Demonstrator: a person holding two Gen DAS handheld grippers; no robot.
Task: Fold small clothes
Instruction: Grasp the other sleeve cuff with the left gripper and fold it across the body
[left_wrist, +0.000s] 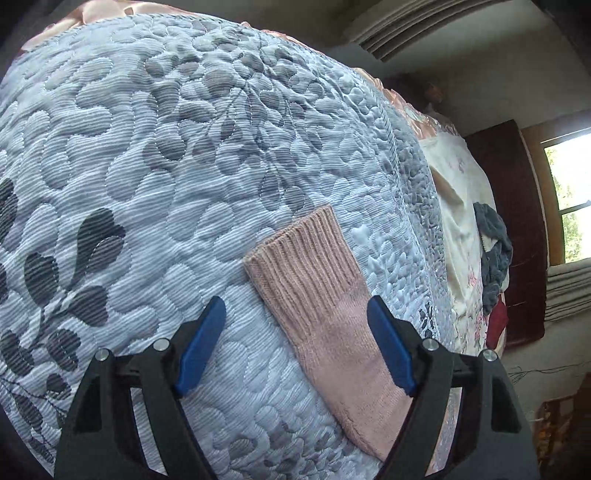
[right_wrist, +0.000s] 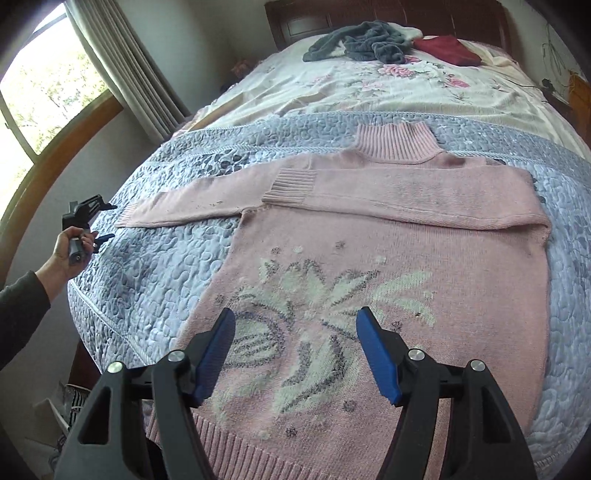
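Sweater (right_wrist: 369, 266) lay flat mid-frame on quilt (right_wrist: 155, 266), one sleeve (right_wrist: 369, 195) folded across chest, other sleeve (left_wrist: 325, 295) stretched left; soft, limp knit, likely to sag; best pinched at cuff; left gripper (left_wrist: 295, 343) and right gripper (right_wrist: 295, 354) both had jaws apart, empty
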